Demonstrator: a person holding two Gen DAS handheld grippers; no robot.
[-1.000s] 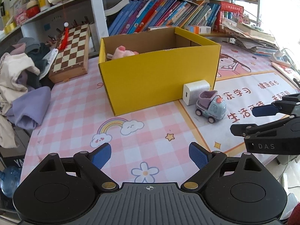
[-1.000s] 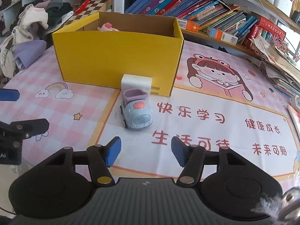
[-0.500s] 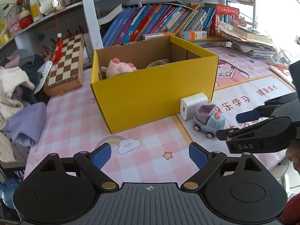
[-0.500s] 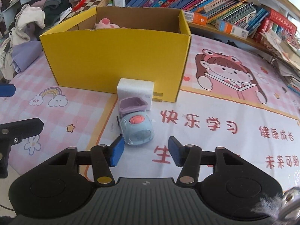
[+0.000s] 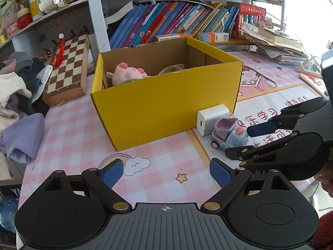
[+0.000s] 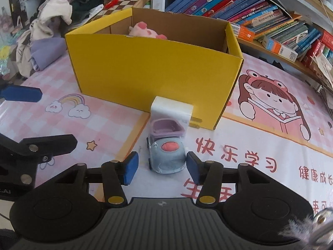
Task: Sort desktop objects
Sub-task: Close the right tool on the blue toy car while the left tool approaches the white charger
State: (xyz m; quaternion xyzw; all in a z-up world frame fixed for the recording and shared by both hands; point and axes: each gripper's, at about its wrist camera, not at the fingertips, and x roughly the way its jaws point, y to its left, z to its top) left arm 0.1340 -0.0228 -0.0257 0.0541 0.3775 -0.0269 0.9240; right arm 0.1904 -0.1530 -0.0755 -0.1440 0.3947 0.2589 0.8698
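A pale blue toy car (image 6: 166, 154) with a lilac tub stands on the mat, in front of a white charger (image 6: 170, 110) that leans against the yellow cardboard box (image 6: 154, 77). My right gripper (image 6: 162, 168) reaches the car's front end. The car sits between the blue pads (image 6: 130, 168) with a gap on each side, and the jaws are opening slightly. In the left wrist view the right gripper (image 5: 237, 141) comes in from the right onto the toy car (image 5: 229, 134). My left gripper (image 5: 166, 175) hangs open over the pink checked mat, holding nothing. A pink plush pig (image 5: 129, 74) lies in the box (image 5: 166, 108).
A chessboard (image 5: 66, 68) leans behind the box at the left, beside a heap of clothes (image 5: 16, 95). Rows of books (image 5: 177, 25) fill the shelf at the back. Stacked papers (image 5: 276, 48) and a power strip (image 5: 310, 68) lie far right.
The right gripper has moved forward to the toy car, whose front now sits between its pads, and its jaws have narrowed. The left gripper stays wide open.
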